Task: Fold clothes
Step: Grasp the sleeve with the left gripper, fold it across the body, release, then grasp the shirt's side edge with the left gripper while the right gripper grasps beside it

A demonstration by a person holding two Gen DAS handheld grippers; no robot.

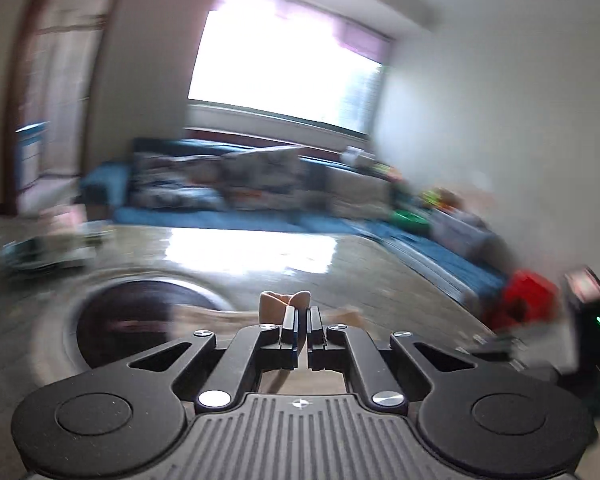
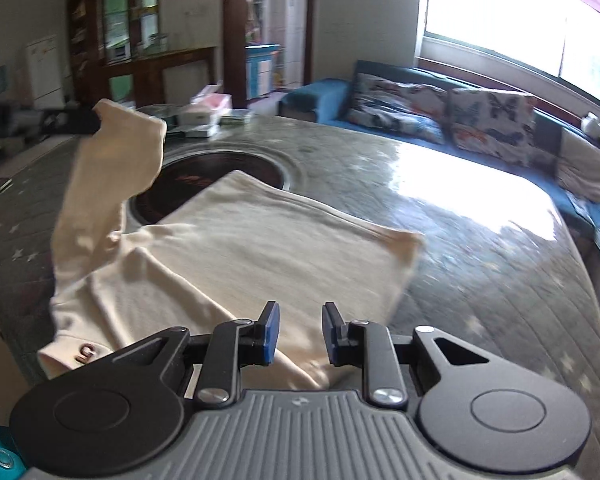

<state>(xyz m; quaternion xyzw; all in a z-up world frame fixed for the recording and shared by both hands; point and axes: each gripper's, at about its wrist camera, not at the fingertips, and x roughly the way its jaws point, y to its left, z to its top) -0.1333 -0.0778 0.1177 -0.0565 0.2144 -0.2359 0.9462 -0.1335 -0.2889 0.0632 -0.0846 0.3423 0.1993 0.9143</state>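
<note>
The cream shirt's (image 2: 236, 256) sleeve (image 2: 112, 168) is pinched and raised by the left tool (image 1: 303, 320) for folding inward, while the right tool (image 2: 300, 330) is held open above the bench (image 2: 480, 280).

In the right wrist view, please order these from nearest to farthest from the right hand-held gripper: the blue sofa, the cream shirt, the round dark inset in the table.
1. cream shirt, directly ahead
2. round dark inset, ahead, slightly left
3. blue sofa, beyond the table, right

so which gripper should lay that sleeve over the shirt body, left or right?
Left, probably. The left gripper is shut on the sleeve and holds it raised above the table. The right gripper hangs open over the shirt body, gripping nothing.
</note>
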